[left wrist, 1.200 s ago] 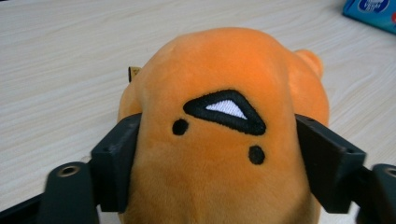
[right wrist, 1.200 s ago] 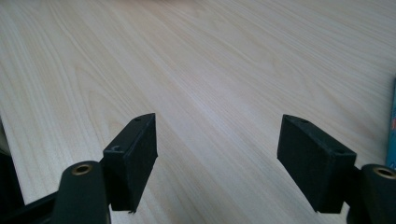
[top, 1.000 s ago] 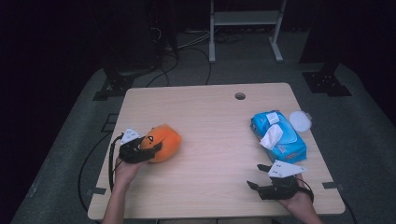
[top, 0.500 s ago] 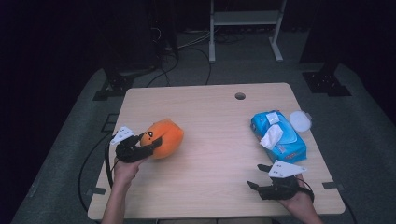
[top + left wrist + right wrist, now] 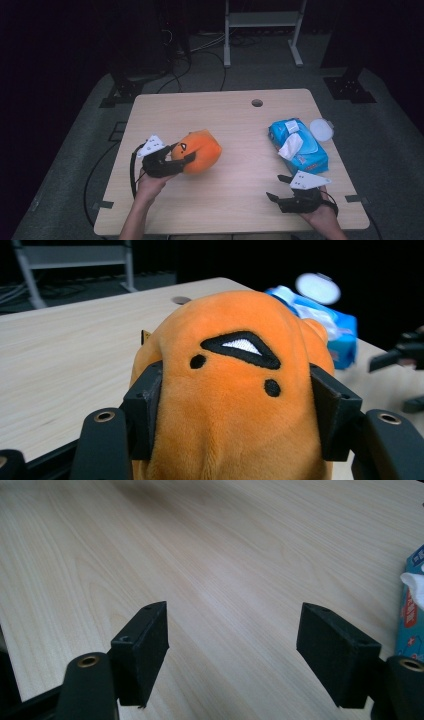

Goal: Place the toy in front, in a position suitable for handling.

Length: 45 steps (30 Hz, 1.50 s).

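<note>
Left tool (image 5: 181,155) clamped on orange plush toy (image 5: 200,150), raised off table (image 5: 235,200); right tool (image 5: 277,192) wide, low

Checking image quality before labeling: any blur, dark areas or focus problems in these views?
High view: table evenly lit, surroundings nearly black, picture soft. Left gripper view: orange plush toy sharp between the jaws, wipes pack and white lid behind it blurred. Right gripper view: wood grain crisp near the jaws, a dim patch at the far top.

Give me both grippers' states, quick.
Left gripper: shut on the orange plush toy.
Right gripper: open, holding nothing.
</note>
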{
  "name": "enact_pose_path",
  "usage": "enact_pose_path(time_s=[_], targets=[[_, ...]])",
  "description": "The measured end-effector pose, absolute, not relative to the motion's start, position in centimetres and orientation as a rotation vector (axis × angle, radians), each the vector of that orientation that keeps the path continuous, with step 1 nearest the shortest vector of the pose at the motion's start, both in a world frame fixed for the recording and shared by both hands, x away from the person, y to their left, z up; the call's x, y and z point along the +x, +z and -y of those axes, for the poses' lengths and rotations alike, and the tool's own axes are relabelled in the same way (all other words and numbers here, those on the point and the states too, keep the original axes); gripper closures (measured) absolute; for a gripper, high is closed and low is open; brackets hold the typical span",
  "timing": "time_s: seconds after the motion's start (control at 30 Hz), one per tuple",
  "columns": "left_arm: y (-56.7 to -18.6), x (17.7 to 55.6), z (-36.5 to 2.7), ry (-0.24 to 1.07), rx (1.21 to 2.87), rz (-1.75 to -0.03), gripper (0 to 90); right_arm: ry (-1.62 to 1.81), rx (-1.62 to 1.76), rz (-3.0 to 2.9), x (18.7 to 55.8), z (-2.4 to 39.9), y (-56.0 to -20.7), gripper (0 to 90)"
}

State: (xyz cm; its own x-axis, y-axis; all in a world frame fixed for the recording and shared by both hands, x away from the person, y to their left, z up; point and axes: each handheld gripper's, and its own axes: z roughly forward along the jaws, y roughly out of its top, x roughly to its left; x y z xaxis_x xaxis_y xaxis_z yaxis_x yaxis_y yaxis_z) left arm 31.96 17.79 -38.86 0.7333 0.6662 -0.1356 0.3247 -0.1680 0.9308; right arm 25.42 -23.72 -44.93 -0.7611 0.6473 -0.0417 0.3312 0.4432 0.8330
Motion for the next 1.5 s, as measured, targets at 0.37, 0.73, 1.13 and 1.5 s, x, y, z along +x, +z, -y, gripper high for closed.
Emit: enact_pose_path(time_s=[0.37, 0.73, 1.13, 1.5], targets=[[-39.8, 30.8, -13.0, 0.300, 1.866, -0.646, 35.7, 1.241, 0.846, -2.328, 25.5, 24.1, -44.8, 27.6], [-41.3, 30.2, -10.1, 0.241, 1.912, -0.580, 35.6, 1.241, 0.855, -2.320, 25.6, 24.4, -44.7, 27.6], [-43.1, 30.0, -7.9, 0.211, 1.979, -0.532, 35.1, 1.240, 0.860, -2.311, 25.6, 24.6, -44.7, 27.6], [-44.1, 30.0, -8.4, 0.211, 1.989, -0.521, 9.4, 1.225, 0.891, -2.289, 25.9, 25.0, -44.7, 27.8]])
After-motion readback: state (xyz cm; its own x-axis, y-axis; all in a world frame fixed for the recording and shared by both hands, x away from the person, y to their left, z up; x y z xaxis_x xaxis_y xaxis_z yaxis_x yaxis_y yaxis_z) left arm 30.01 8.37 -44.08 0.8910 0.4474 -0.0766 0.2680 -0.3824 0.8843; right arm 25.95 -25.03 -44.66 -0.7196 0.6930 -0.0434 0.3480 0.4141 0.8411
